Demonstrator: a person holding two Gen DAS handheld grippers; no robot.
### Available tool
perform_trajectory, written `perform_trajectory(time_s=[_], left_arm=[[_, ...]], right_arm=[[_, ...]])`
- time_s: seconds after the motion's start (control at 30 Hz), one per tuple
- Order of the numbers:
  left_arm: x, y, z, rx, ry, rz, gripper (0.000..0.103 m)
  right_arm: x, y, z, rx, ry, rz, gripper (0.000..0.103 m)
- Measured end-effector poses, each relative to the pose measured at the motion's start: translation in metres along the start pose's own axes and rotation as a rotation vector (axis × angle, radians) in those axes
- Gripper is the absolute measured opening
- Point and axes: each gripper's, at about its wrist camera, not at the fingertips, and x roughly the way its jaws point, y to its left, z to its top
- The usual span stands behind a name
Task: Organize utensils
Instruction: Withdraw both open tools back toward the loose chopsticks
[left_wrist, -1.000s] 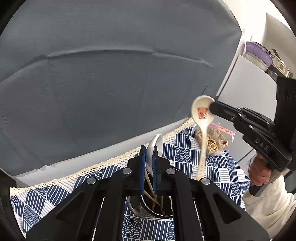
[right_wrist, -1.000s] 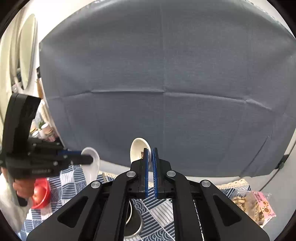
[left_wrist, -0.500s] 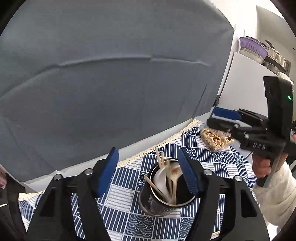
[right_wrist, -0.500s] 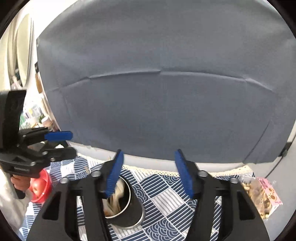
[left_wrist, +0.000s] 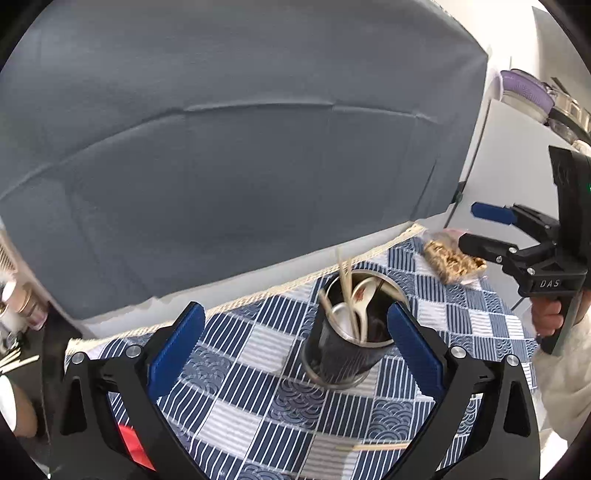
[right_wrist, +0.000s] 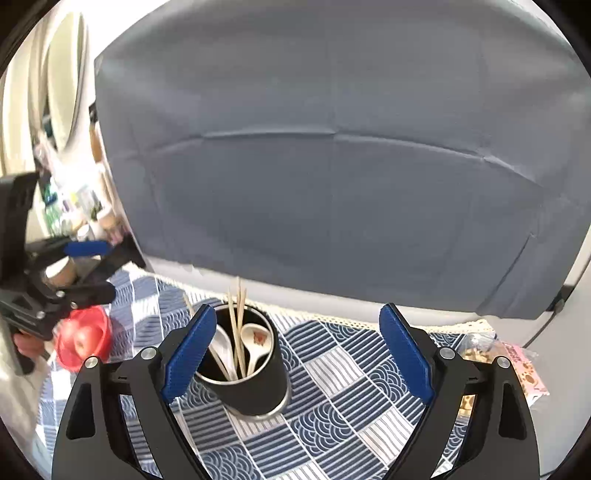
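A dark metal utensil cup stands upright on the blue patterned tablecloth; it also shows in the right wrist view. It holds two white ceramic spoons and several wooden chopsticks. My left gripper is open and empty, pulled back from the cup, which sits between its fingers toward the right one. My right gripper is open and empty, with the cup by its left finger. One loose chopstick lies on the cloth near the front.
A snack bag lies at the cloth's right side, also in the right wrist view. A red bowl with an apple sits at the left. A grey backdrop hangs behind the table. Shelves with dishes stand at the right.
Both grippers were shut on spoons above the cup one second ago. Both opened, the spoons dropped into the cup, and both grippers have drawn back from it.
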Motion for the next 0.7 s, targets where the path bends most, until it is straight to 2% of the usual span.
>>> perform_trajectory(time_s=[0.2, 0.3, 0.47, 0.7], left_arm=[[-0.016, 0.004, -0.019, -0.066, 0.045, 0.077, 0.097], [-0.027, 0.000, -0.028, -0.099, 0.058, 0.130, 0.097], [-0.055, -0.015, -0.043, -0.189, 0.049, 0.231, 0.097], [-0.080, -0.044, -0.066, -0.287, 0.056, 0.292, 0.097]], right_arm=[[-0.009, 0.002, -0.003, -0.026, -0.007, 0.017, 0.087], [-0.014, -0.001, -0.005, -0.041, 0.004, 0.058, 0.087], [-0.023, -0.006, -0.013, -0.082, 0.025, 0.109, 0.087], [-0.038, -0.017, -0.029, -0.147, 0.055, 0.175, 0.087]])
